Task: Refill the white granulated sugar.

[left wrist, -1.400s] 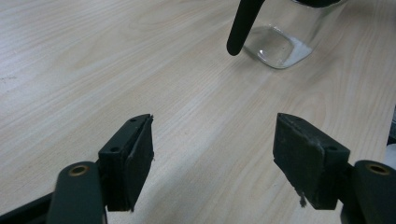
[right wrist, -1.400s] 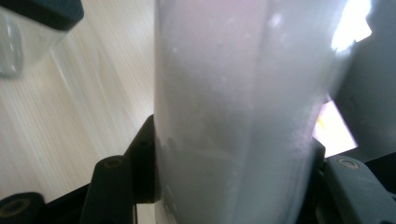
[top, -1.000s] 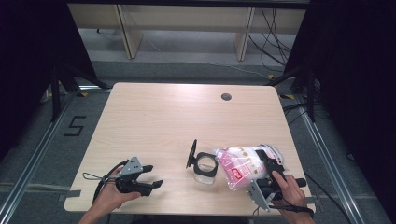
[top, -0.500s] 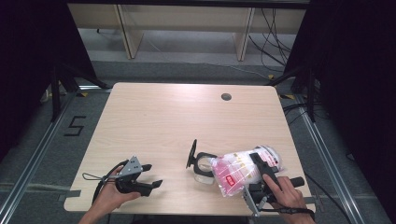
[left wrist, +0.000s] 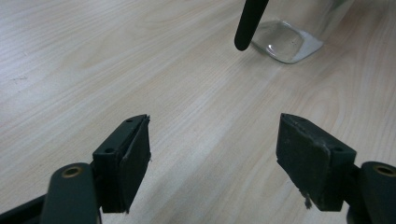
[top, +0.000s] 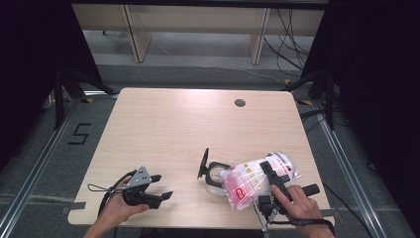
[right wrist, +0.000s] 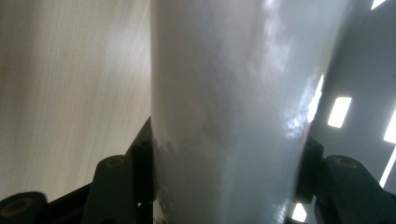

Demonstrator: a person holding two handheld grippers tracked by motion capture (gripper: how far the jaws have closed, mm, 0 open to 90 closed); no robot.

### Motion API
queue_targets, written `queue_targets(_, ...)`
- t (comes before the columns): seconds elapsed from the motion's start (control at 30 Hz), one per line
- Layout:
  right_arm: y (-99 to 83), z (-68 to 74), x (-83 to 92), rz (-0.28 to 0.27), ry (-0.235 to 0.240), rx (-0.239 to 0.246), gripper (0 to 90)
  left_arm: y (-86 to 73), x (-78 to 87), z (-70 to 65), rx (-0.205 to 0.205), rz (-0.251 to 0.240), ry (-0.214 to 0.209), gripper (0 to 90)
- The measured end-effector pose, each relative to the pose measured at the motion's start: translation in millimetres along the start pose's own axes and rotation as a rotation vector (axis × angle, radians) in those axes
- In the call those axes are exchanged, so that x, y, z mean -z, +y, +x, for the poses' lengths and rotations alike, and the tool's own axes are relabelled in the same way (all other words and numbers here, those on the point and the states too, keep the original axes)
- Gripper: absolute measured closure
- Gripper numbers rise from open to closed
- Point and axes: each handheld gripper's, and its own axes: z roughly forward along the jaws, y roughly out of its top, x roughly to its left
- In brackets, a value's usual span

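Note:
My right gripper [top: 267, 171] is shut on a clear plastic bag [top: 250, 182] with pink and white contents, held aslant near the table's front right edge. In the right gripper view the pale bag [right wrist: 233, 107] sits between both jaws, which press on its sides. The bag's lower end lies against a clear glass jar [top: 214, 179] whose black hinged lid [top: 203, 162] stands up. My left gripper [top: 163, 186] rests low at the front left, open and empty. In the left gripper view its jaws [left wrist: 215, 144] stand wide apart, with the jar [left wrist: 287, 39] and lid [left wrist: 247, 23] farther off.
The light wooden table [top: 173, 129] has a round cable hole [top: 240, 103] at its back right. Dark frame posts stand to both sides of the table. Wooden furniture legs and cables are on the floor behind it.
The right gripper has tipped the bag, whose lower end has swung a little toward the table's front beside the jar. The left gripper has stayed where it was.

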Motion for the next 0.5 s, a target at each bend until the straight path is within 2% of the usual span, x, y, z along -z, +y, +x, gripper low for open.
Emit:
queue_targets(0.03, 0.4, -0.4, 0.3, 0.005, 0.010, 0.001, 44.8, 0.0, 0.0, -0.1, 0.000, 0.000, 0.000, 26.0)
queue_targets(0.07, 0.2, 1.7, 1.4, 0.018, 0.016, -0.037, 44.8, 0.0, 0.0, -0.1, -0.001, 0.000, -0.001, 26.0)
queue_targets(0.1, 0.6, -1.2, 0.3, -0.001, -0.002, 0.016, 44.9, 0.0, 0.1, 0.0, -0.002, 0.000, -0.001, 26.0)
queue_targets(0.13, 1.8, -3.8, 1.6, 0.019, 0.017, 0.029, 44.9, 0.0, 0.0, -0.2, -0.002, -0.001, -0.001, 26.0)
queue_targets(0.17, 1.6, -2.4, 1.5, 0.019, 0.006, 0.009, 44.9, -0.1, -0.5, -0.3, -0.001, -0.006, -0.003, 26.0)
queue_targets(0.2, 1.6, -2.8, 2.5, 0.032, 0.018, -0.002, 44.9, 0.0, -0.5, -0.6, 0.001, -0.006, -0.003, 26.0)
queue_targets(0.23, 0.9, -5.7, 2.0, 0.026, 0.020, 0.030, 45.0, 0.0, -1.3, -1.5, 0.010, -0.016, -0.005, 26.0)
queue_targets(0.27, 1.1, -6.4, 1.7, 0.021, 0.019, 0.030, 45.0, 0.1, -0.3, -0.1, -0.010, 0.002, 0.003, 26.0)
queue_targets(0.3, 0.2, -8.3, 1.5, 0.017, 0.021, 0.061, 45.0, 0.0, -0.7, -0.5, -0.004, 0.000, 0.005, 26.0)
queue_targets(0.5, -0.6, -11.5, 1.9, 0.022, 0.031, 0.084, 45.1, 0.0, -0.8, -0.9, 0.001, -0.007, -0.004, 26.0)
